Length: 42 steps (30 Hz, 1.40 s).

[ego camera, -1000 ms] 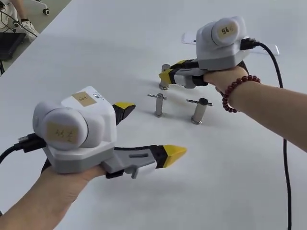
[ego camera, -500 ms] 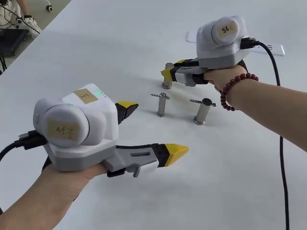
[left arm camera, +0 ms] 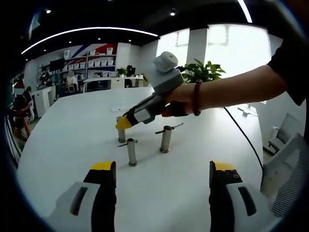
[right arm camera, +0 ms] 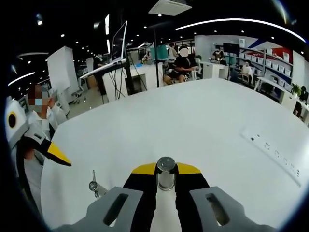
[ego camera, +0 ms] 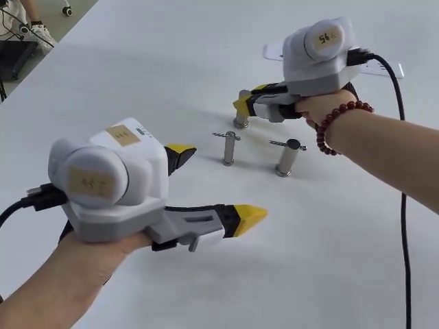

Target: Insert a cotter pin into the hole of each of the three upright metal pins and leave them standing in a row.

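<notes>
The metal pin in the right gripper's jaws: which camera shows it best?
The right gripper view: the far pin stands close up, top face clear, between the jaws of the right gripper. The head view shows its lower part behind that gripper; the left gripper view shows it small, under that gripper.

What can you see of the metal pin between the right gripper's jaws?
The far pin is a short, silver-grey metal cylinder with a flat round cap. It stands upright on the white table. The right gripper has its yellow-tipped jaws closed against the pin's two sides, with the cap just above them.
</notes>
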Each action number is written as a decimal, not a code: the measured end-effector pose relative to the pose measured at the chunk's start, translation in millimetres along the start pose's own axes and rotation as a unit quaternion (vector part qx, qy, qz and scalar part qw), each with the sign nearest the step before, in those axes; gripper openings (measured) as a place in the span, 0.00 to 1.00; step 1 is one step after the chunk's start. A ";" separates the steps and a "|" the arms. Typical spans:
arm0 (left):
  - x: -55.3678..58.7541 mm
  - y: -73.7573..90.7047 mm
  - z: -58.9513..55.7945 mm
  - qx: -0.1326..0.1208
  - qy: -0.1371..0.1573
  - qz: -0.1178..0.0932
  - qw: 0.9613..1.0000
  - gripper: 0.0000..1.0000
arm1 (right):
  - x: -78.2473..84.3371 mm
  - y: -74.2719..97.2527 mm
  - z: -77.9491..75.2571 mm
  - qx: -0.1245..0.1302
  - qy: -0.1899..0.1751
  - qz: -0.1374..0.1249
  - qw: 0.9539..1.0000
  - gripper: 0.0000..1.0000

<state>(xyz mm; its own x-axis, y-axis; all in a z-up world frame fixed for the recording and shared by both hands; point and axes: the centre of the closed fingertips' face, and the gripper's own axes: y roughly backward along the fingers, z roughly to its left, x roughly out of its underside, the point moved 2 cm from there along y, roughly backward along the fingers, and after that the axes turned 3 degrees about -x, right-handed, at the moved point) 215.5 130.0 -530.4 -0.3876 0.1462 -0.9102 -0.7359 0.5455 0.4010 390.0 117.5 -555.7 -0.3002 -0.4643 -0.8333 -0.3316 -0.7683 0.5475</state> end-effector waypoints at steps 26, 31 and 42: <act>-1.3 7.3 -4.9 0.008 -0.012 0.007 1.000 0.87 | 43.0 77.0 -32.8 0.050 -0.027 0.022 0.998 0.08; -4.4 9.5 -7.1 0.008 -0.022 0.014 1.000 0.90 | 53.3 91.4 -25.4 0.052 -0.024 0.030 0.998 0.08; -4.1 20.7 -14.0 0.011 -0.021 0.013 1.000 0.97 | 68.9 118.3 -14.8 0.055 -0.034 0.030 0.997 0.08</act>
<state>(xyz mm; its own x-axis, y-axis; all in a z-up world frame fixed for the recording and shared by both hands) 194.1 129.1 -516.9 -0.3819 0.1948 -0.9034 -0.7140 0.5585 0.4222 343.4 -11.8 -549.4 -0.3813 -0.4740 -0.7937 -0.4054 -0.6858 0.6044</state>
